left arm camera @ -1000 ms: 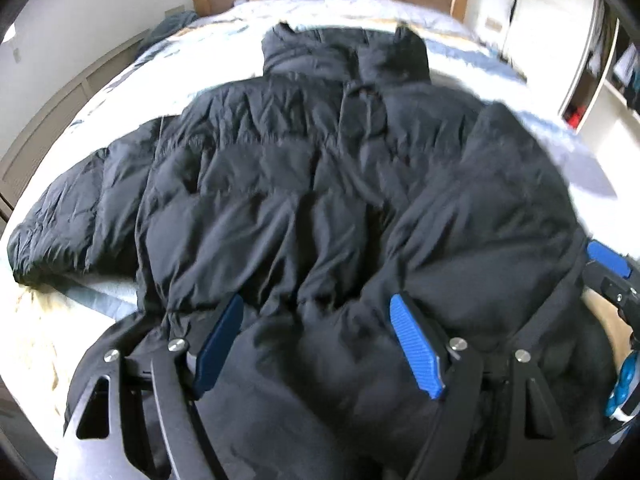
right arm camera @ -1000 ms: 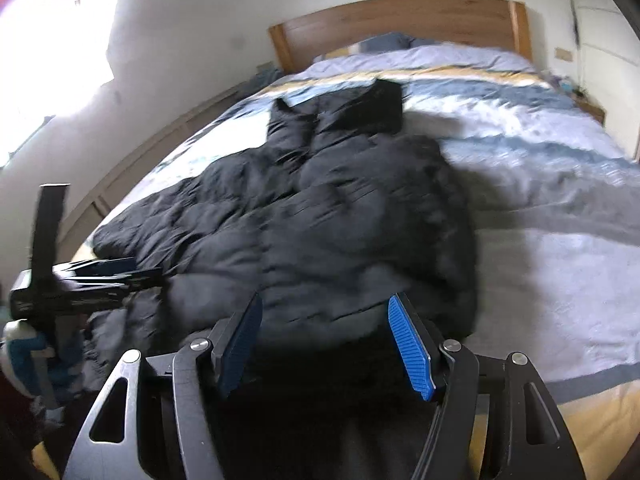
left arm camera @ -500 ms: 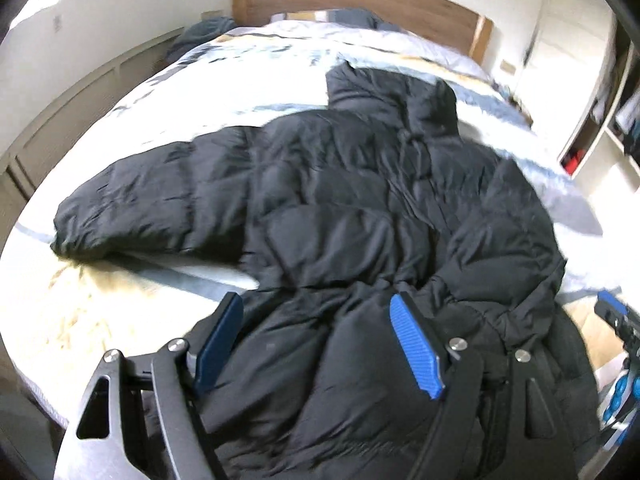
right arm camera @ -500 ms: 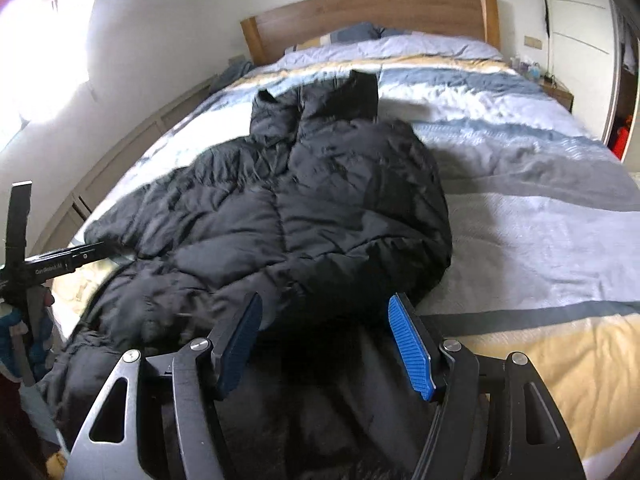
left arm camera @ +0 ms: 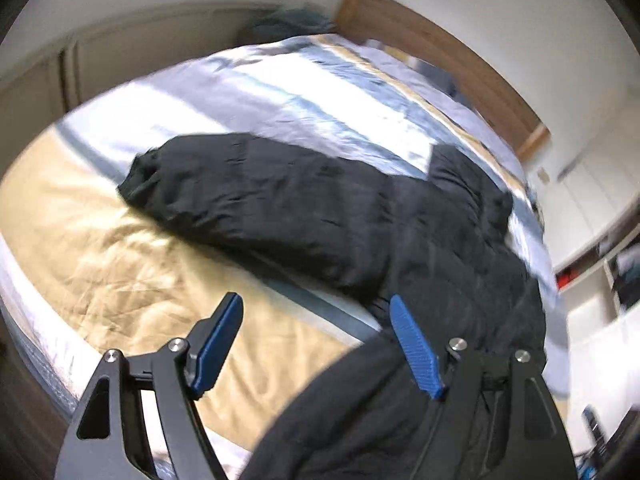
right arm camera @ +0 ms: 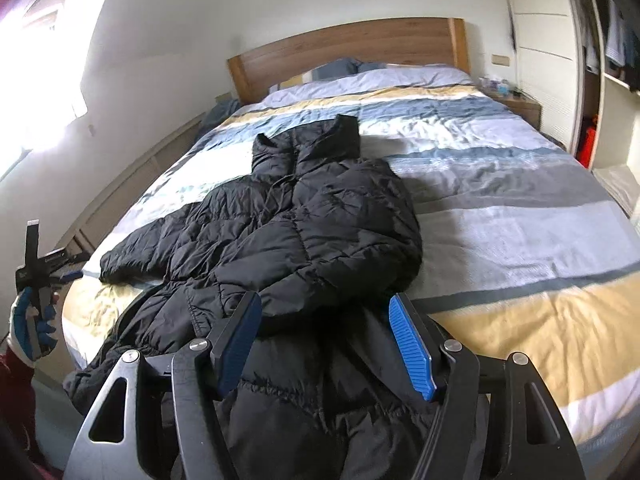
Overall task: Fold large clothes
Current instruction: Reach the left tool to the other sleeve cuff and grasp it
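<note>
A black puffer jacket (right arm camera: 304,232) lies on the bed (right arm camera: 520,216) with its collar toward the headboard. Its right side is folded over the body, and the hem hangs over the bed's near edge. The left sleeve (left arm camera: 224,184) stretches out sideways onto the yellow band of the cover. My left gripper (left arm camera: 316,308) is open over bare cover just in front of that sleeve, with nothing between its fingers. In the right wrist view it shows at the far left (right arm camera: 74,267), held by a gloved hand (right arm camera: 30,328). My right gripper (right arm camera: 324,308) hovers open above the jacket's lower part.
A wooden headboard (right arm camera: 348,52) and pillows close the far end. An open wardrobe (right arm camera: 600,80) and a nightstand (right arm camera: 516,106) stand on the right, low wall panels on the left. The striped cover (left arm camera: 140,264) right of the jacket is bare.
My left gripper has swung left off the jacket's body to the outstretched sleeve and has rolled. My right gripper has risen and drawn back, so more of the jacket shows. Both stayed open.
</note>
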`<state>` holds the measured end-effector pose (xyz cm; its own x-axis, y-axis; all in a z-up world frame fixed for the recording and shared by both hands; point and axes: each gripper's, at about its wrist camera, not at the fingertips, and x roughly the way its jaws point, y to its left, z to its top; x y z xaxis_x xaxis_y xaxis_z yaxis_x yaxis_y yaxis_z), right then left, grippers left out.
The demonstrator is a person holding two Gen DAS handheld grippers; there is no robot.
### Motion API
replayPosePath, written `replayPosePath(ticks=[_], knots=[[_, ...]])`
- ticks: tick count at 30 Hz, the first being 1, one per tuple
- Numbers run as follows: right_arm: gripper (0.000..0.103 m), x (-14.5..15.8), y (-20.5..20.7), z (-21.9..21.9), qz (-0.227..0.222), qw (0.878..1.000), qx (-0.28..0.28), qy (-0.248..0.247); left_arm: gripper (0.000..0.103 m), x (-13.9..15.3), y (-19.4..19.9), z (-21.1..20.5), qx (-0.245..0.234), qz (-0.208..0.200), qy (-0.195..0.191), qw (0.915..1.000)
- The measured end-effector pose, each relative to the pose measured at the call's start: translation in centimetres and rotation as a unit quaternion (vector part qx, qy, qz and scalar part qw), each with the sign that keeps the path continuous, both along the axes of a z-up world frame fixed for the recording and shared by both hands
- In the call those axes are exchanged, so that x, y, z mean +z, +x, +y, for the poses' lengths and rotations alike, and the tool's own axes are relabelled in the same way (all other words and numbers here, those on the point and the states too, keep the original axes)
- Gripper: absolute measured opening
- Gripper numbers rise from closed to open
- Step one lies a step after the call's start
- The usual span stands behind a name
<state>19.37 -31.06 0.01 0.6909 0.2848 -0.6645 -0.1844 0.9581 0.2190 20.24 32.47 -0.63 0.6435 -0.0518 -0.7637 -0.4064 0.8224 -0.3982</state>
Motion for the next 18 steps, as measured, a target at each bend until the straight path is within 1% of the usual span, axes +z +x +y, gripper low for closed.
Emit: replayPosePath(ticks=[5, 7, 10, 13, 18], knots=[[0.066, -0.2, 0.1, -1.4, 0.009, 0.999, -0.040, 0.016, 0.075, -4.0, 0.2, 6.0, 0.049, 0.007, -0.063, 0.9968], [0.066, -0.2, 0.2, -2.0, 0.014, 0.998, -0.056, 0.011, 0.075, -5.4, 0.5, 7.7, 0.063, 0.007, -0.083, 0.9945], [0.066, -0.2, 0.4, -2.6, 0.018, 0.997, -0.074, 0.007, 0.074, -8.1, 1.0, 10.4, 0.090, 0.008, -0.127, 0.9878], [0.066, -0.2, 0.7, -3.1, 0.023, 0.995, -0.092, -0.001, 0.074, -10.6, 1.4, 12.2, 0.108, -0.003, -0.170, 0.9796], [0.066, -0.7, 1.3, -3.3, 0.036, 0.993, -0.110, -0.015, 0.074, -13.4, 2.8, 13.9, 0.121, -0.024, -0.226, 0.9663]])
